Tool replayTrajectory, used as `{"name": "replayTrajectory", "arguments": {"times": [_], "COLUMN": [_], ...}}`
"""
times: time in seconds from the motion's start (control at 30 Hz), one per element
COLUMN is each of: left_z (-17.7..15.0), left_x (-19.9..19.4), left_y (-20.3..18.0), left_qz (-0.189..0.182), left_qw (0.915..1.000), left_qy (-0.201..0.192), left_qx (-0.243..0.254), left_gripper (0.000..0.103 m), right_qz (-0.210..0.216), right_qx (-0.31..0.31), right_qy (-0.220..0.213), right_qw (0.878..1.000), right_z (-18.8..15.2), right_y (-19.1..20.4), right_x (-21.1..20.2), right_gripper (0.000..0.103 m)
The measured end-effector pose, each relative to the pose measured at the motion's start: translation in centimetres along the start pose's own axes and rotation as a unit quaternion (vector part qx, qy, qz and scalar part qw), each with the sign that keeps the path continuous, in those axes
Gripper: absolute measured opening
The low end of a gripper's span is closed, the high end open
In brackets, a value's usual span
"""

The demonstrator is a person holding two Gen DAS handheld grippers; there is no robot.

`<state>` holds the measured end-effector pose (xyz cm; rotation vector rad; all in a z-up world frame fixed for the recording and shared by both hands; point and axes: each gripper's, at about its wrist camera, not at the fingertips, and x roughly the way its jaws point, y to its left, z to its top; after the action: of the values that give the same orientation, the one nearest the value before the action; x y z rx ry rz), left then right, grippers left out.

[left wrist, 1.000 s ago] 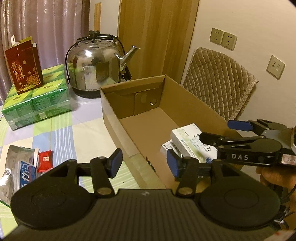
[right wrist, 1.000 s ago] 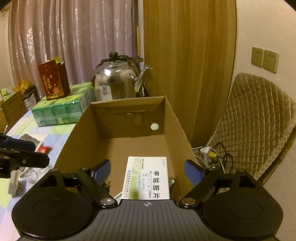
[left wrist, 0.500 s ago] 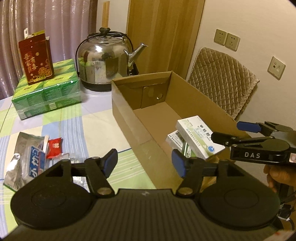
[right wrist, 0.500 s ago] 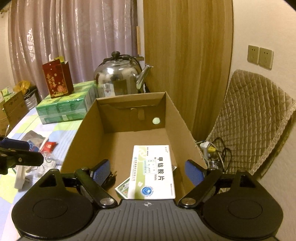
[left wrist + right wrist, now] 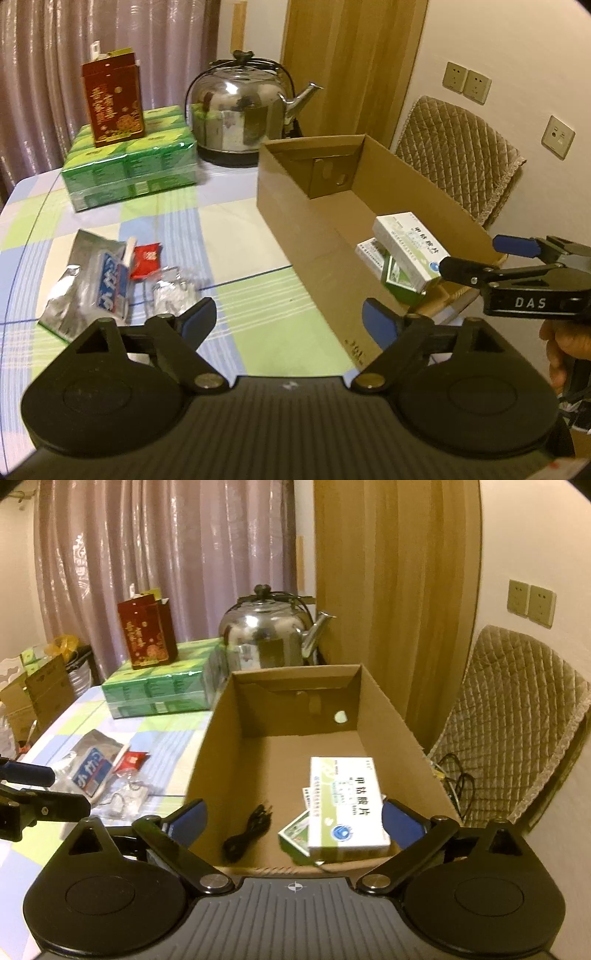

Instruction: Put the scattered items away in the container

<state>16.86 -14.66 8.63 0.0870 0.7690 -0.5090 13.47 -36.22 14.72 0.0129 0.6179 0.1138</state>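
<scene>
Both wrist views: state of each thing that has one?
cardboard box: open-topped, upright
white medicine box: in the box, lying on other packs
black cable: on box floor
silver pouch: flat on table, outside
kettle: lid on
left gripper: opening, empty
right gripper: opening, empty

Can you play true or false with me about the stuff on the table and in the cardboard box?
1. The white medicine box lies inside the cardboard box. True.
2. The red candy packet is in the cardboard box. False: it lies on the tablecloth.
3. The kettle stands behind the cardboard box. True.
4. The red carton lies flat on the tablecloth. False: it stands on the green tissue pack.
5. A black cable lies in the cardboard box. True.
</scene>
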Motion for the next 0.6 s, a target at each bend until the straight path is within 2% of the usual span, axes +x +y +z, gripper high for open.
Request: {"name": "replayTrajectory", "arguments": {"times": [0.3,0.47,0.6], "left_z": [-2.4,-4.2,-5.9], "left_x": [-2.5,-3.8,-4.8], "left_y": [2.5,4.0,5.3], "left_qz": [0.025,0.045,0.073], "left_qw": [0.9995,0.9986,0.9968], "left_qy": [0.0,0.005,0.006], "left_qx": [-0.017,-0.026,-0.031], "left_gripper": [0.097,0.099,0.102], "right_qz": [0.012,0.024,0.033], "right_qx": [-0.006,-0.008,-0.02], "right_qy": [0.003,0.008,0.012], "right_qw": [1.0,1.0,0.999], "right_z": [-0.4,-0.9,-1.6], "right_y": [2.2,3.7,5.2], "right_x": [-1.4,-2.1,-2.5], "right_gripper": [0.101,0.101,0.101]}}
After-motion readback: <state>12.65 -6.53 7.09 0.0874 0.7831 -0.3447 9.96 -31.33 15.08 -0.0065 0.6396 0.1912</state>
